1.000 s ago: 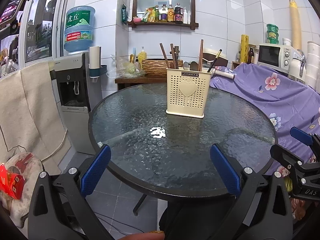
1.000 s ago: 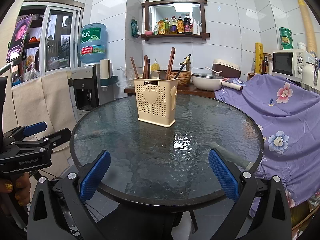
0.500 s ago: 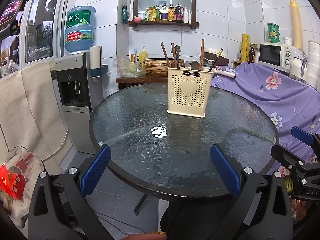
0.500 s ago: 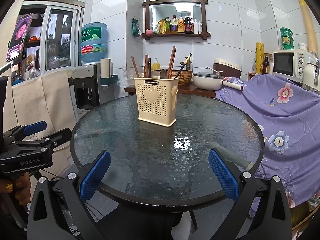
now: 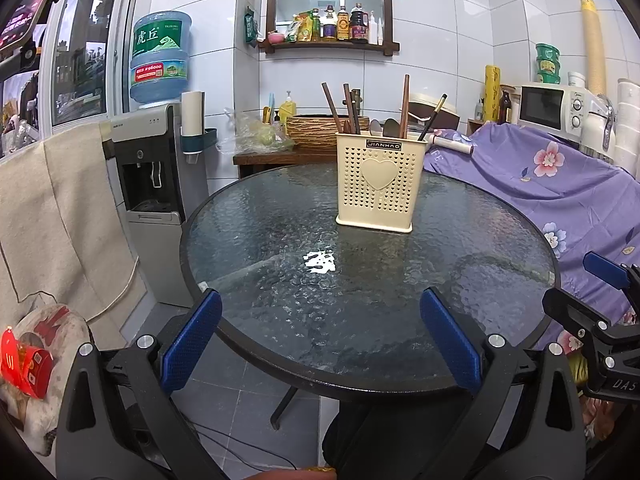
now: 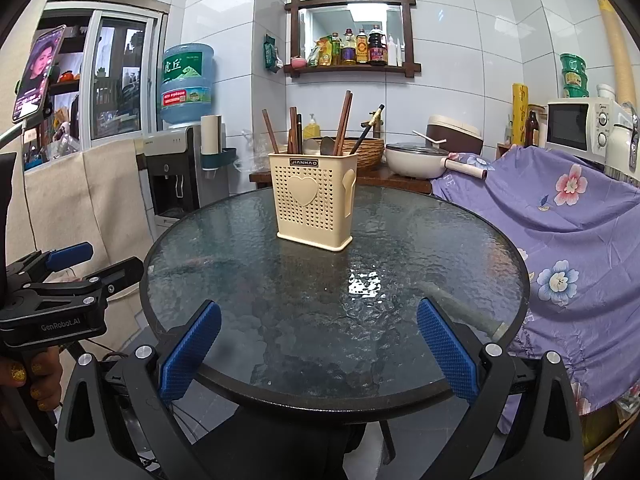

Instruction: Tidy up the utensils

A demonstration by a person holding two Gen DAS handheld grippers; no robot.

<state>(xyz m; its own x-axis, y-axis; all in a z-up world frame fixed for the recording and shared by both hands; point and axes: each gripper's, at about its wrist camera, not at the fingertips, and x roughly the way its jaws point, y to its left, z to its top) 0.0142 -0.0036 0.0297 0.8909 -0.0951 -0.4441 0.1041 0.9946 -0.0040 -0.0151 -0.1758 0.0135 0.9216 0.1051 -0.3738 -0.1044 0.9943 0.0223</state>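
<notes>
At the near rim of the round glass table point(image 5: 248, 248), I am holding both my left gripper point(image 5: 320, 332) and right gripper point(image 6: 318, 338) spread wide and holding nothing, bare glass lying between them and the far cream holder point(image 6: 312, 204) standing full of chopsticks point(image 6: 343, 124) and spoons point(image 6: 327, 146).

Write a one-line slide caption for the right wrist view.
Open right gripper faces a cream utensil holder of chopsticks and spoons on a round glass table.

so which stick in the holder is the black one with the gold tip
The thin chopstick at the right end of the holder, leaning right. The other sticks are plain reddish-brown wood.
</notes>
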